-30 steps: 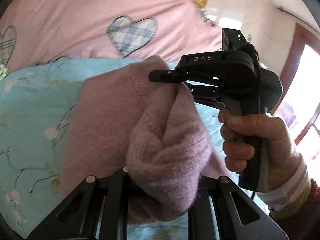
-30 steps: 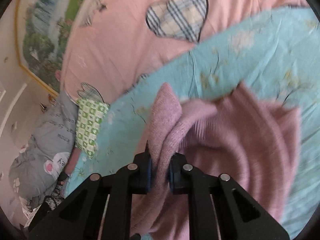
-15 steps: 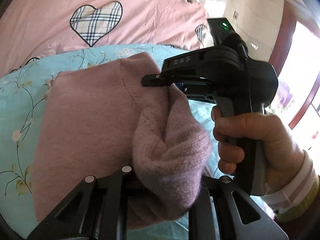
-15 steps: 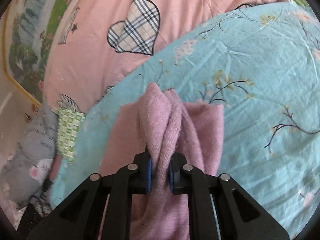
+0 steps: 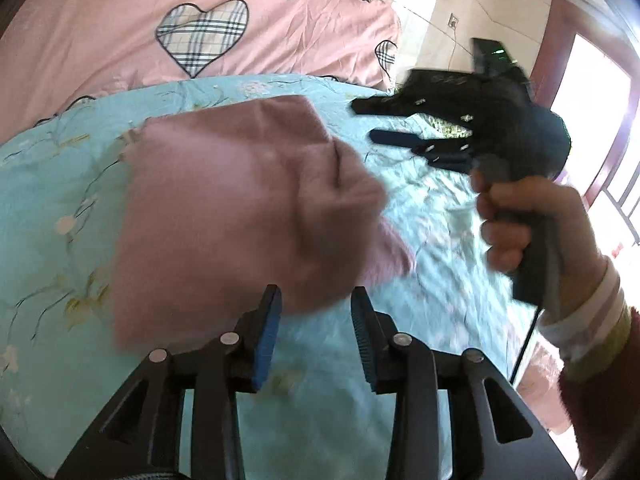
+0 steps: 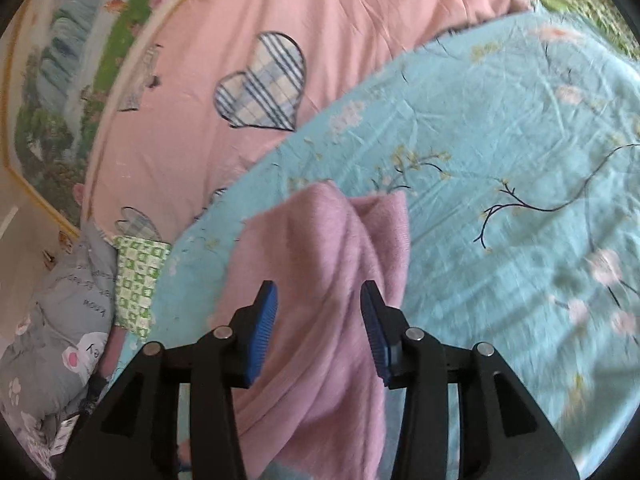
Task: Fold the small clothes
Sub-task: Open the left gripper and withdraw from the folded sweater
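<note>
Left wrist view: your left gripper [image 5: 316,314] is spread wide, gripping nothing.
Right gripper [image 6: 318,314]: fingers equally apart, unclamped.
Sweater [image 5: 224,208]: fuzzy mauve knit, bunched mid-frame on the floral turquoise sheet [image 5: 420,216].

bright daylight in both views, coming from the window [image 5: 592,92] at the right edge of the left wrist view, overexposed there to plain white. soft light stripes across the blue sheet [image 5: 436,216], with only faint shadows. strong motion blur on the pink knit garment [image 5: 232,208] and on the right gripper [image 5: 384,122] in the left wrist view. slightly sharper in the right wrist view, but blurred toward the right on the sheet's flowers. heavy fisheye bending at the borders, dark round corners. near black fingers [image 6: 264,320] in fair focus, no glare on them.
</note>
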Available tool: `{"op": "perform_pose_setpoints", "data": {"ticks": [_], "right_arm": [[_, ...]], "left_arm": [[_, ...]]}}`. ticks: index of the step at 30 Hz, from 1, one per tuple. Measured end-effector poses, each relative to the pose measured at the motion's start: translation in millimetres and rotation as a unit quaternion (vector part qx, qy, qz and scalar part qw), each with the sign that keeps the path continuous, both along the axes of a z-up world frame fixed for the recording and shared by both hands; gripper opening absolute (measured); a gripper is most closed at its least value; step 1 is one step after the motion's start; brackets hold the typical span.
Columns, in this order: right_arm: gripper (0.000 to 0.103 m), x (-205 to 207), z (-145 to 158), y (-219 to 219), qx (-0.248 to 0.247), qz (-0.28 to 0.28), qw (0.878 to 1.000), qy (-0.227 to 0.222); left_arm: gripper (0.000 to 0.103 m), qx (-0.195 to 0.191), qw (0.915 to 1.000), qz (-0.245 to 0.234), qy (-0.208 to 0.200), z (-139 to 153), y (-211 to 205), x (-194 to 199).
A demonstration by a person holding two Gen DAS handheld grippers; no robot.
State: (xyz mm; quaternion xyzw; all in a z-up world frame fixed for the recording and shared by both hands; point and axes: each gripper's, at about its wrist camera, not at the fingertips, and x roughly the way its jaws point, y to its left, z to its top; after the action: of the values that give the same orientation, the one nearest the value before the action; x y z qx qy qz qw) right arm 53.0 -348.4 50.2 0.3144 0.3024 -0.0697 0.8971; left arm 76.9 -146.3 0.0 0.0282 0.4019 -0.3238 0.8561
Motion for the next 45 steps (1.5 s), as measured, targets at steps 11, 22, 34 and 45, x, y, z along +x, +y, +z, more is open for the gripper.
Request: {"op": "perform_pose_setpoints", "data": {"ticks": [11, 22, 34, 45], "right_arm": [[0.049, -8, -12, 68, -0.035, 0.046, 0.997, 0.047], [0.049, -4, -33, 50, -0.015, 0.025, 0.997, 0.07], [0.012, 1, -36, 66, -0.023, 0.053, 0.996, 0.068], [0.01, -16, -37, 35, -0.075, 0.043, 0.994, 0.073]], "left_arm": [[0.037, 0.057, 0.992, 0.111, 0.02, -30, 81, 18], [0.04, 0.098, 0.987, 0.127, 0.016, -55, 68, 66], [0.03, 0.088, 0.9823, 0.163, 0.027, -47, 69, 73], [0.023, 0.081, 0.978, 0.178, 0.072, -52, 68, 75]]}}
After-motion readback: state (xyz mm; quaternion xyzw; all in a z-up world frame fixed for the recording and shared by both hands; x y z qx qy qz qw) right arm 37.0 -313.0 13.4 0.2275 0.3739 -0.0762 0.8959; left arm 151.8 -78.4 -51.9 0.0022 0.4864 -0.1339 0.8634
